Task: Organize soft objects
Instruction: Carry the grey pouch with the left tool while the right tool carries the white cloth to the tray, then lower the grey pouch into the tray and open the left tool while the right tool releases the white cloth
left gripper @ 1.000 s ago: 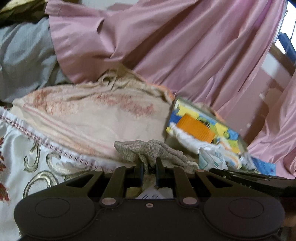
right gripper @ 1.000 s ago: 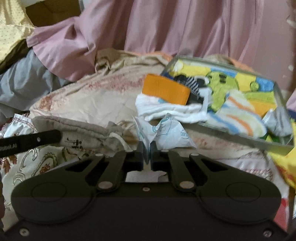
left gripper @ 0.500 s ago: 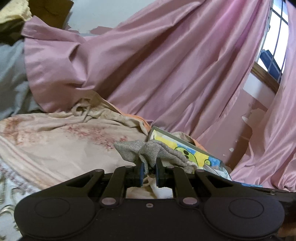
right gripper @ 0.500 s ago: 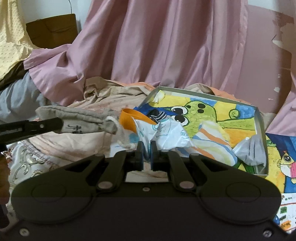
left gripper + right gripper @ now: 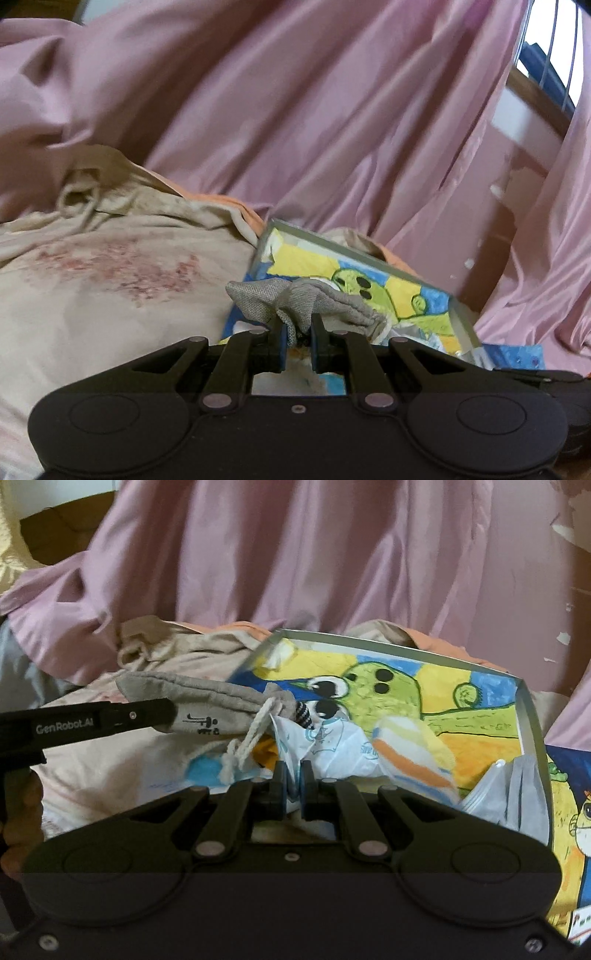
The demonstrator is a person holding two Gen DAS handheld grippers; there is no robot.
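My left gripper [image 5: 297,334] is shut on a grey drawstring pouch [image 5: 295,304] and holds it over the near left corner of a shallow box [image 5: 354,251] painted with a green cartoon figure. In the right wrist view the pouch [image 5: 195,705] hangs from the left gripper's fingers [image 5: 147,712], its white cord [image 5: 243,749] dangling. My right gripper [image 5: 294,781] is shut on a white printed plastic bag [image 5: 332,746] held above the box [image 5: 532,716]. A striped orange and white soft item [image 5: 410,760] and a grey pouch [image 5: 513,794] lie in the box.
Pink curtains [image 5: 295,110] hang close behind the box. A beige stained cloth [image 5: 110,277] covers the bed at left. Another painted sheet [image 5: 569,812] lies right of the box. A window [image 5: 554,55] is at the upper right.
Both grippers have moved forward toward the box with their loads. The grey pouch and the white bag now hang over the box's near left part.
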